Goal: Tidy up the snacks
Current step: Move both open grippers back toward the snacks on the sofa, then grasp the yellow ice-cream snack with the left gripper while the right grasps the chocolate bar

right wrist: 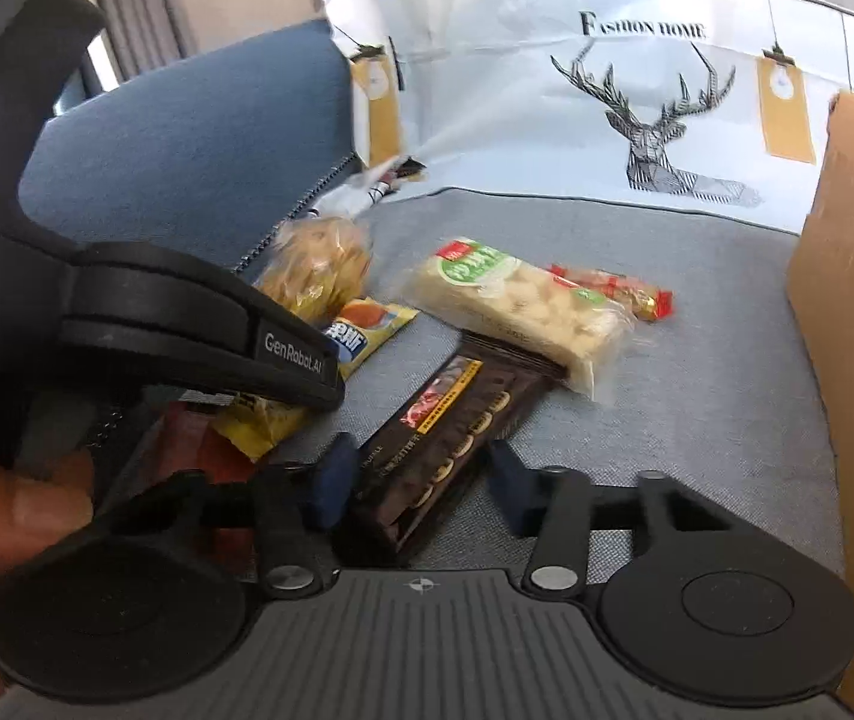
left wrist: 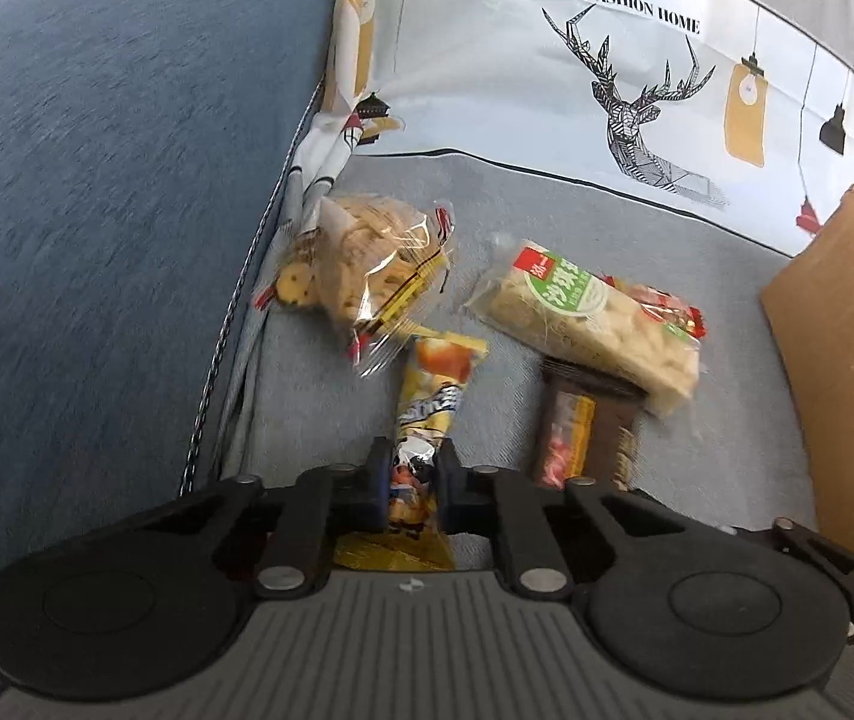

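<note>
My left gripper [left wrist: 412,459] is shut on the near end of a yellow snack packet [left wrist: 436,384], which lies lengthwise on the grey cloth. In the right wrist view a dark brown cookie pack [right wrist: 457,420] lies between the fingers of my right gripper [right wrist: 421,468], with a pad against each long edge. A bar with a green label [right wrist: 517,300] rests on the pack's far end. A clear bag of crackers [left wrist: 367,276] sits at the back left. A red and gold packet [right wrist: 625,294] pokes out behind the bar.
A cardboard box [right wrist: 847,330] stands at the right. A blue cushion [left wrist: 127,180] rises on the left, and a deer-print cloth [left wrist: 547,90] hangs behind. The left tool's black body [right wrist: 199,324] and a person's hand [right wrist: 19,498] fill the right view's left side.
</note>
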